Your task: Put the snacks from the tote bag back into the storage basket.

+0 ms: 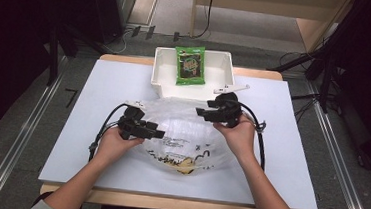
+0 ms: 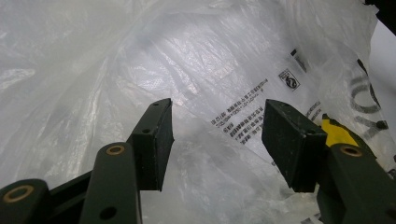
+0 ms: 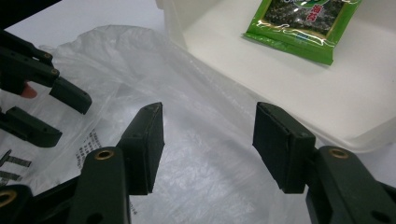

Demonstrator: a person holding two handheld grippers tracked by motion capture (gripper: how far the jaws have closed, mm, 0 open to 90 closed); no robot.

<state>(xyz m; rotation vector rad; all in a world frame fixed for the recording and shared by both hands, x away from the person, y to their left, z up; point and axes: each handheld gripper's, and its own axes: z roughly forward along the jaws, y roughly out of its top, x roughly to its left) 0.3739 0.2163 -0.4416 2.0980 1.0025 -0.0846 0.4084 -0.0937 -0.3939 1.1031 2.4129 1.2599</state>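
Observation:
A clear plastic bag (image 1: 181, 129) with black print lies crumpled on the white table (image 1: 95, 142). My left gripper (image 1: 158, 133) is over the bag's left side, jaws wide apart above the film (image 2: 219, 126), gripping nothing. My right gripper (image 1: 200, 113) hovers over the bag's far right part, also open, with the film (image 3: 205, 154) below its jaws. The left gripper's fingers (image 3: 70, 95) appear at the left of the right gripper view. A green snack packet (image 1: 190, 65) lies in a white tray (image 1: 160, 75) just behind the bag; the packet (image 3: 303, 23) is also in the right gripper view.
The white tray (image 3: 327, 121) stands at the table's far edge, close to the right gripper. Something yellow (image 1: 185, 163) shows through the bag near its front end. Cables trail from both grippers across the table. Bare table lies to the left and right of the bag.

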